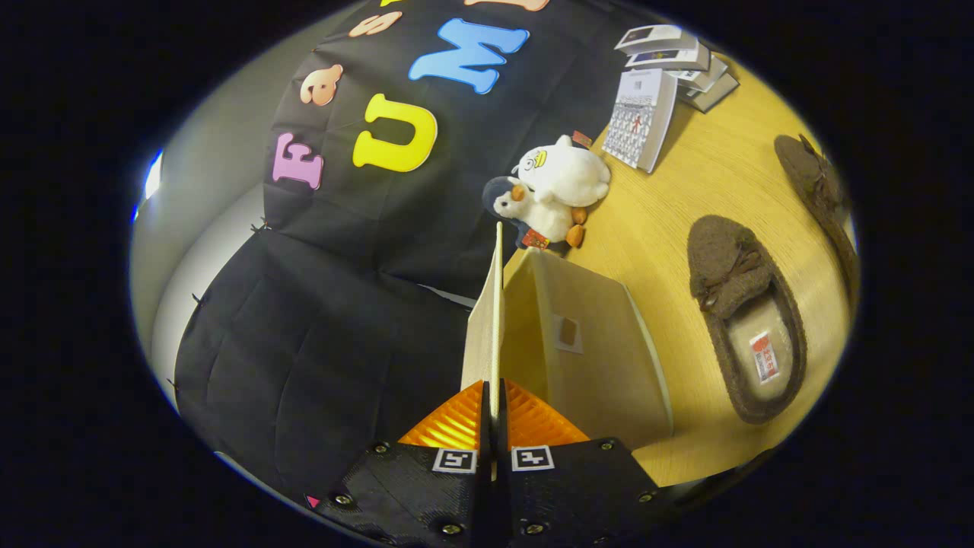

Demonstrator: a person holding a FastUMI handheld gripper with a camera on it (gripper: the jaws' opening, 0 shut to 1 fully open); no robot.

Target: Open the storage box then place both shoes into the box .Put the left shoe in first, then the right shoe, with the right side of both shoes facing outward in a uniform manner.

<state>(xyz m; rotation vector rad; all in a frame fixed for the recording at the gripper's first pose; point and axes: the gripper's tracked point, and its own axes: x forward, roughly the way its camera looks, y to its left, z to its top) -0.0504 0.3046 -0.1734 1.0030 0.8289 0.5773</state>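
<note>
Tongs (493, 396) tilted, clamped on box lid (494, 304) edge.

Bare table (685, 183) lies between the storage box (586, 358) and two shoes (746, 320); plush toys (552, 194) crowd beyond.

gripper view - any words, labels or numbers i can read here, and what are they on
None can be read.
Tag inside the nearer shoe: red and white, print too small.
Book standing by the plush toys: cover print blurred.
Stack of booklets behind it: covers too small.
Tags on the plush toys: too small.
Patch on the storage box: no text to make out.
The gripper is shut on the box's lid, both fingers pressing its edge.
</note>
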